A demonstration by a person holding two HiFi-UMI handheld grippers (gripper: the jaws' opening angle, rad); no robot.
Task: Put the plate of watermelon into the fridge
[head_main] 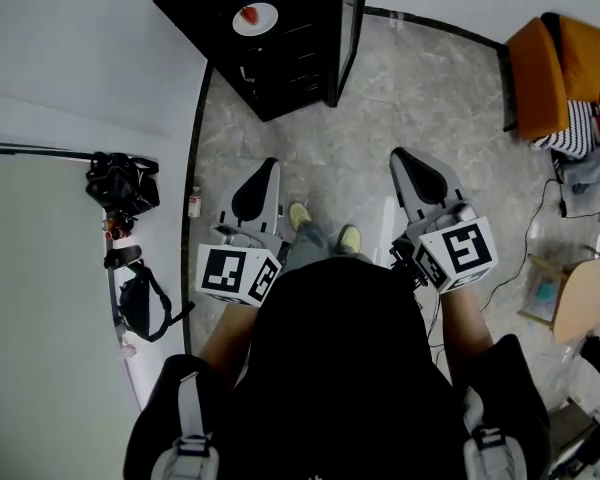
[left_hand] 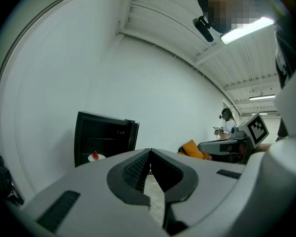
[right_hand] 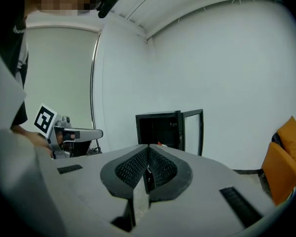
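Note:
A black fridge [head_main: 270, 38] stands against the far wall with its door [head_main: 348, 33] swung open. On a shelf inside it lies a white plate [head_main: 255, 18] with a red piece of watermelon [head_main: 250, 14]. The left gripper view shows the fridge [left_hand: 104, 138] and plate [left_hand: 95, 156] well ahead; the right gripper view shows the fridge [right_hand: 160, 128] too. My left gripper [head_main: 267, 168] and right gripper [head_main: 400, 156] hang side by side over the floor, short of the fridge. Both are shut with nothing between the jaws, as seen at the left gripper [left_hand: 149, 151] and the right gripper [right_hand: 148, 147].
Black bags [head_main: 122, 186] and a small bottle [head_main: 195, 205] sit by the left wall. An orange cushion [head_main: 550, 68], striped cloth and cables [head_main: 535, 230] lie at the right, with a cardboard piece [head_main: 583, 298]. Another person [left_hand: 228, 122] stands far off.

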